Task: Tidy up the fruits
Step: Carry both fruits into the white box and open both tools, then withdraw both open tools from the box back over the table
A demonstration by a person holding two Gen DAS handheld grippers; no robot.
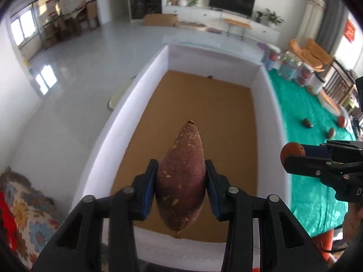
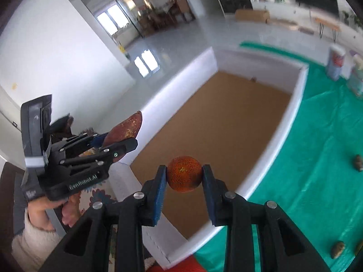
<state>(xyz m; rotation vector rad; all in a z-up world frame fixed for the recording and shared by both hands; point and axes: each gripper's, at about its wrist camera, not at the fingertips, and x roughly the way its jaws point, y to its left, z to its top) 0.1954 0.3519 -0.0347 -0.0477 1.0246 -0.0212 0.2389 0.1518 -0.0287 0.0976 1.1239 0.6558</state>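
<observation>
Your left gripper [image 1: 181, 185] is clenched on a sweet potato [image 1: 181, 181], held above the white-walled box [image 1: 140, 104]. Your right gripper [image 2: 184, 179] grips an orange [image 2: 184, 173] over the same box, beside the green cloth [image 2: 306, 170].

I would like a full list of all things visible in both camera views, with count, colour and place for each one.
sweet potato: 1, reddish-brown, clamped in the left gripper above the box
orange fruit: 1, orange, clamped in the right gripper above the box
box: 1, white walls with brown floor, beside the green cloth
green cloth: 1, green, right of the box
small fruits on the cloth: at least 3, dark brown or reddish, far right; kinds unclear
television: 1, black, on the far white cabinet
cardboard carton: 1, tan, on the floor by the far wall
left gripper: 1, black with blue pads
right gripper: 1, black with blue pads
</observation>
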